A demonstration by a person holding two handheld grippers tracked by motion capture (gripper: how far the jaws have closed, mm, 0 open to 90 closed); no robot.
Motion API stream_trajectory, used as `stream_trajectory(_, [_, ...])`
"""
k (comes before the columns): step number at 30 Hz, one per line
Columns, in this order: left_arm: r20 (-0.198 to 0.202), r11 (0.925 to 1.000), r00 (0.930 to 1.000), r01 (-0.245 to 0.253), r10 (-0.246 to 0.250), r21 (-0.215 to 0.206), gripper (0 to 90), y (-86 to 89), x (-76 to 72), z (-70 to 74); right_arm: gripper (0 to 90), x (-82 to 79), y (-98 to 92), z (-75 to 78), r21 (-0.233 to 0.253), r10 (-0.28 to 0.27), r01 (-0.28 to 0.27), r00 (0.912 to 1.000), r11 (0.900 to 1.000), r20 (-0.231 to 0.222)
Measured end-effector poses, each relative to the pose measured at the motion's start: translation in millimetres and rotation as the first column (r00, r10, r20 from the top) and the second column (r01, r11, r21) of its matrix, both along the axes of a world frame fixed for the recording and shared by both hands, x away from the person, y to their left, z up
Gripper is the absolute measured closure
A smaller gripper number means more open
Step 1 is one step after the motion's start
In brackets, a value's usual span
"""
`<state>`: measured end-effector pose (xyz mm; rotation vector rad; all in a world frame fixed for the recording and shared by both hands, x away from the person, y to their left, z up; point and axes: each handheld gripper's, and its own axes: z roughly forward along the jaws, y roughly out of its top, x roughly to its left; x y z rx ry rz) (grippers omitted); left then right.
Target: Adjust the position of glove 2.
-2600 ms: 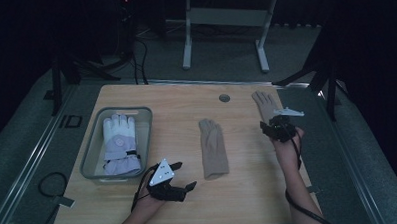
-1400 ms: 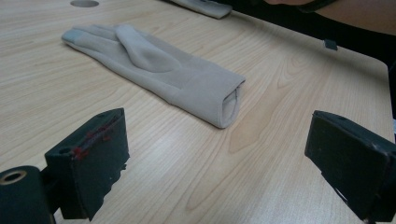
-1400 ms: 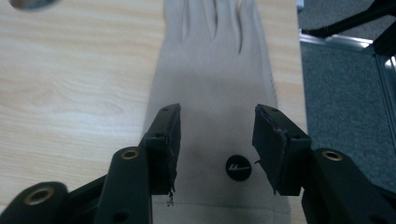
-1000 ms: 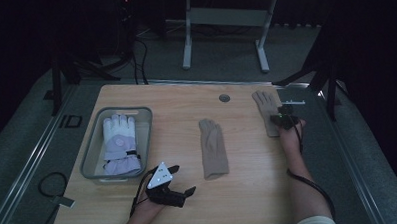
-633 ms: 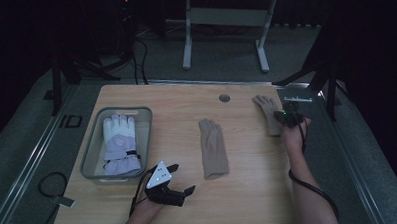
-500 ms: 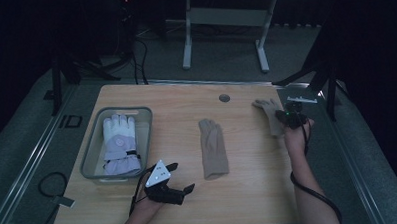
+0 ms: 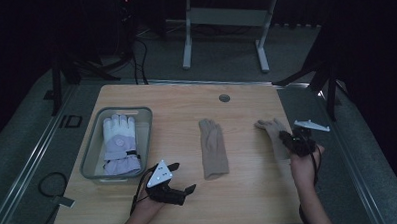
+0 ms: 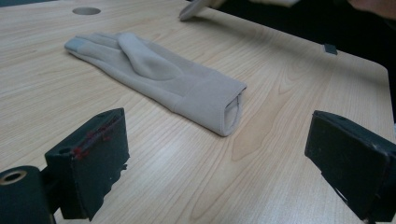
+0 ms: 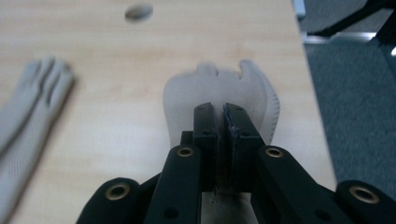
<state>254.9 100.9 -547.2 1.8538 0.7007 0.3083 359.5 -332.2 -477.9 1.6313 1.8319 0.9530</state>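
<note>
Two black jaws of the right gripper (image 9: 223, 122) are pressed together w/ the cuff end of a beige glove (image 9: 224, 91) pinched between them; in the right gripper view the glove's fingers and thumb fan out past the jaw tips, slightly blurred. From the high view that right gripper (image 7: 293, 140) sits near the table's right edge, the pinched glove (image 7: 272, 132) stretching from it toward the table's middle, approx. level w/ the second glove.

Take that second beige glove (image 7: 212, 148) as the marker: it lies flat near the middle of the wooden table (image 7: 249, 200), fingers toward the far edge, cuff toward the person. The held glove is to its right, apart from it. The left gripper (image 7: 181, 177) is near its cuff, to the left and closer to the person, jaws spread wide and gripping nothing; in the left gripper view both pads (image 8: 95, 154) stand apart over bare wood w/ the second glove (image 8: 159, 77) lying beyond them, open cuff facing the camera.

Further left of the marker glove is a clear plastic bin (image 7: 95, 140) holding a white and lilac padded glove (image 7: 120, 144). A round hole (image 7: 224, 98) in the tabletop is beyond the marker glove's fingertips, toward the far edge.
</note>
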Motion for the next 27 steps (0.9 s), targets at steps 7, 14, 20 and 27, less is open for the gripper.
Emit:
stream_trajectory(7, [0.005,1.0,1.0,0.004,-0.004,-0.005,6.0,-0.5,1.7,2.1,83.5,-29.7,8.8,-32.6,-0.03,0.023,-0.025,0.9979,0.999,-0.06])
stream_trajectory(14, [0.005,0.9999,0.9999,0.01,-0.01,0.005,6.0,-0.4,1.7,1.6,79.6,-39.6,16.7,-57.9,-0.035,0.043,-0.046,0.9938,0.998,-0.103])
stream_trajectory(20, [0.009,1.0,0.9999,0.005,-0.005,-0.001,6.0,1.5,0.6,2.5,71.9,-39.6,18.4,-64.3,-0.046,0.068,-0.074,0.9903,0.996,-0.121])
stream_trajectory(27, [0.003,0.9999,0.9999,0.013,-0.013,0.01,6.0,0.3,0.7,0.3,61.4,-37.8,8.2,-39.6,-0.019,0.145,-0.146,0.9885,0.989,-0.044])
